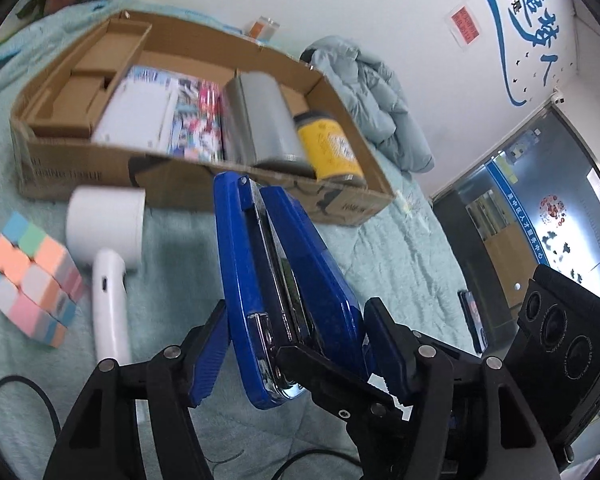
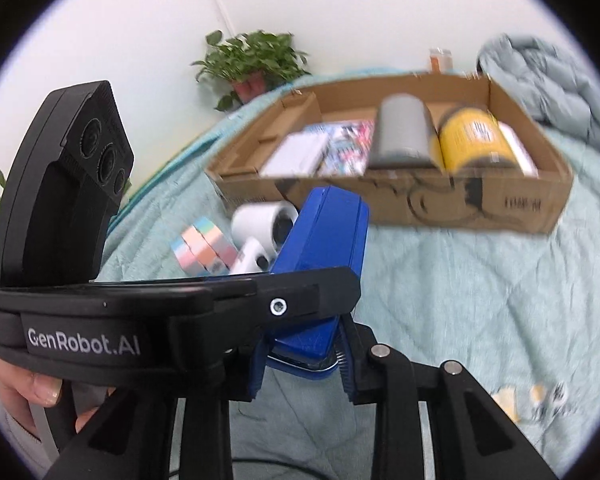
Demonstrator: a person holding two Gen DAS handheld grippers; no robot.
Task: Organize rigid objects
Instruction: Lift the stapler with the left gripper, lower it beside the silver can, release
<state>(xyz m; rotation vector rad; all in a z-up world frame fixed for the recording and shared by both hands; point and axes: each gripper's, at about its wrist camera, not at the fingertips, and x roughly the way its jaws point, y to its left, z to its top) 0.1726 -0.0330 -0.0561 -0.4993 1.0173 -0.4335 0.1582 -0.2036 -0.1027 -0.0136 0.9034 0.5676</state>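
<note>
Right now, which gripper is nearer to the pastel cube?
Left. The left gripper has the pastel cube off its left side; the right gripper is beyond it, on the other side.

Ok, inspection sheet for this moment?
Surface: teal quilted blanket.
Job's things: blue stapler held up; cardboard box holds grey cylinder, yellow jar; cube puzzle, white handheld device outside.
Clutter: padded jacket.
Grippers: left tool grips the stapler's sides; right tool shut on its near end.
Cables: black cable.
Surroundings: potted plant, wall lettering.
</note>
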